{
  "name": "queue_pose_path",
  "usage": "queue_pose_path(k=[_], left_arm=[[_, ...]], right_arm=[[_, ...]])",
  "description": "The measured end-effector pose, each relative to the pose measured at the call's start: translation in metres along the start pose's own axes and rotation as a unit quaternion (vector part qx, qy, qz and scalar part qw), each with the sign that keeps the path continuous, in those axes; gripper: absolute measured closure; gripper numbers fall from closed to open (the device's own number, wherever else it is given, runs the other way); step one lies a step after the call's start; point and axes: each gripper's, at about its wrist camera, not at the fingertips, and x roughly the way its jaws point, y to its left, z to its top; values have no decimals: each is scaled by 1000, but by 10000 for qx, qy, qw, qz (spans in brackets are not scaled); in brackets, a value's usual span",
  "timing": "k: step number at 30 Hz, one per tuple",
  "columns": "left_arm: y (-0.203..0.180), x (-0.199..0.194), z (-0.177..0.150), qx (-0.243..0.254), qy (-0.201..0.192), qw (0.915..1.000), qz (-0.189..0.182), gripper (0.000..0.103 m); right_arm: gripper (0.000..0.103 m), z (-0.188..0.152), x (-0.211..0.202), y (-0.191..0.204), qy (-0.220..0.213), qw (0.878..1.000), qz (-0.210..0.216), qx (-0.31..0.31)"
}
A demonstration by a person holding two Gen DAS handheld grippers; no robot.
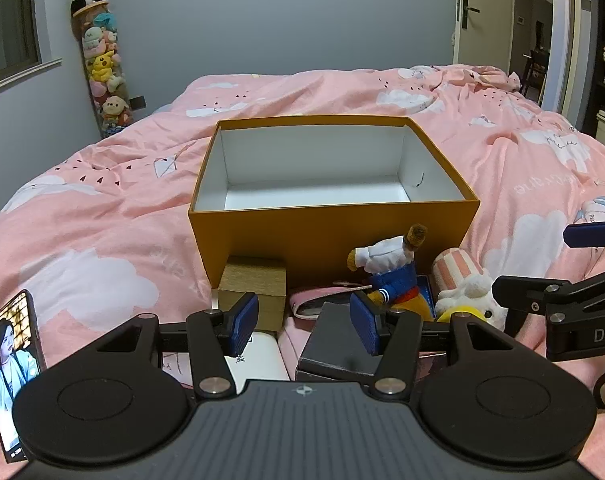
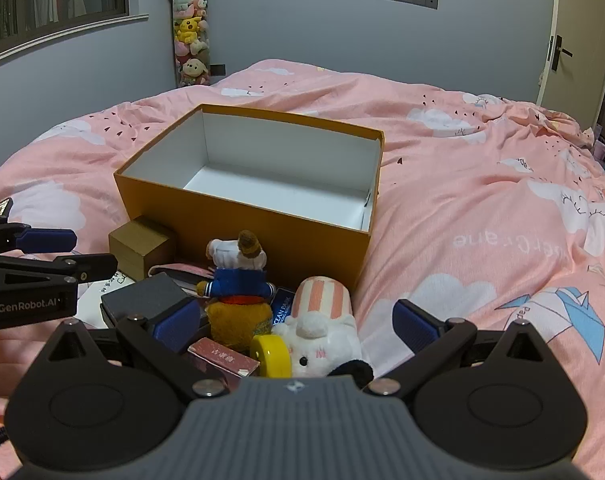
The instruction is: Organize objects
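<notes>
An open orange box with a white inside stands empty on the pink bed. In front of it lie a brown cube box, a black box, a bear doll in a blue and white jacket, a white plush with a striped hat, a yellow roll and a pink pouch. My left gripper is open over the black box. My right gripper is open around the plush and the doll.
A phone with a lit screen lies at the left. A white card lies under my left gripper. A red booklet lies near the yellow roll. A tube of plush toys stands against the back wall. A door is at the right.
</notes>
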Motion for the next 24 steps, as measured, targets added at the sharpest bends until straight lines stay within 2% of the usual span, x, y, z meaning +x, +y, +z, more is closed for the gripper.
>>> queue_pose_path(k=[16, 24], left_arm=[[0, 1, 0, -5, 45, 10000, -14, 40], [-1, 1, -1, 35, 94, 9999, -77, 49]], right_arm=[[1, -1, 0, -2, 87, 9999, -7, 58], [1, 0, 1, -2, 147, 9999, 16, 86]])
